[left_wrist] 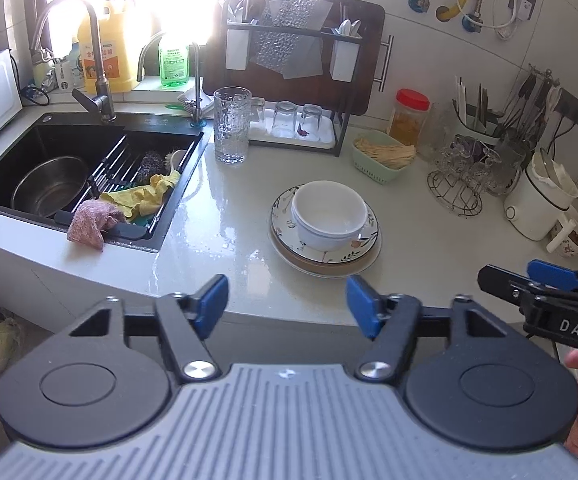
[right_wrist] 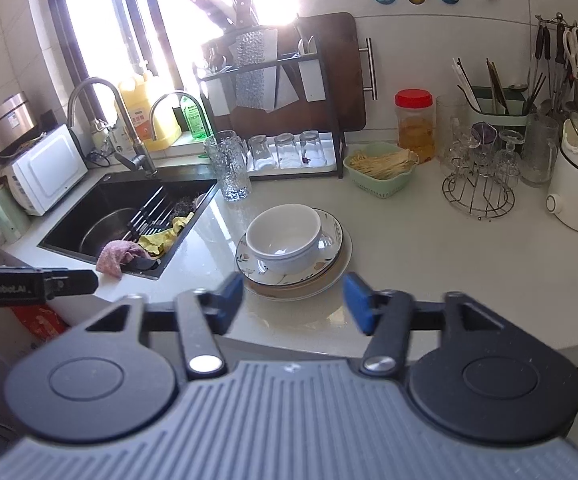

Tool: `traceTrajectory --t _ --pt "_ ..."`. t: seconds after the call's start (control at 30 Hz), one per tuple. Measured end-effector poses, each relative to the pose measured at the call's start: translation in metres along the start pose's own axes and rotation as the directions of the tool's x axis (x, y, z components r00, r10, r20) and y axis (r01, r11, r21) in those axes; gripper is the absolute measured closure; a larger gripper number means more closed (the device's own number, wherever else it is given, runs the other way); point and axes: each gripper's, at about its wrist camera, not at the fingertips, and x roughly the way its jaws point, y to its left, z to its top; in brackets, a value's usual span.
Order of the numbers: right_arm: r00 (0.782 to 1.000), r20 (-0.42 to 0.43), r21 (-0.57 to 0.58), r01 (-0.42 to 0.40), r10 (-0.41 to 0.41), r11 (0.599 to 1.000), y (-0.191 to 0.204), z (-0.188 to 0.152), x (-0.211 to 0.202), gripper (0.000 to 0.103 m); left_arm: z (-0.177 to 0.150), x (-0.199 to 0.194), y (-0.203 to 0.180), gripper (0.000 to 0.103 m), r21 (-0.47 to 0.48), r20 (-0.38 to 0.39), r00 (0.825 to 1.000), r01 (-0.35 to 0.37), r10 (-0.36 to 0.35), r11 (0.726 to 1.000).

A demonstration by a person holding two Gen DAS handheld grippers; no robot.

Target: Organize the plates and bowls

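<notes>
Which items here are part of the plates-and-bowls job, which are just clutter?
Job:
- white bowls, nested
- floral plate under them
- plate stack beneath
- left tongs and right tongs, both open

Lying about:
- tall glass
- pink cloth
- red-lidded jar
- green basket

Bowls: white, two nested, upright, empty inside, wet sheen. They sit on the plates, off-centre toward the sink side.

Plates: one stack. Top plate is white with a leaf-and-flower rim pattern and dark edge; a tan-edged plate lies under it, then a plain white one. The stack rests flat on the counter, near its front edge.
</notes>
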Motion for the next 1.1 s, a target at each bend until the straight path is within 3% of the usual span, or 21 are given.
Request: traceTrajectory --t 0.1,0.37,0.57,1.1 --pt "0.999 0.015 -0.015 0.046 -0.045 0.999 0.001 0.000 0.002 0.015 -0.001 0.002 0.001 0.013 0.015 0.006 1.000 -0.024 0.024 1.000" --pt "0.999 0.000 0.005 0.042 -0.042 0.999 -0.001 0.003 0.007 0.014 0.000 0.011 -0.001 0.007 0.053 0.009 1.000 -0.010 0.010 0.999" --pt "0.998 -0.022 0.017 0.063 -0.062 0.998 -0.001 0.002 0.014 0.013 0.002 0.013 -0.003 0.007 0.073 0.011 1.000 0.028 -0.029 0.997" --pt "0.995 -0.013 0.031 0.100 -0.099 0.995 0.009 -0.001 0.017 0.013 0.013 0.019 0.005 0.007 0.083 0.016 1.000 0.021 -0.023 0.996"
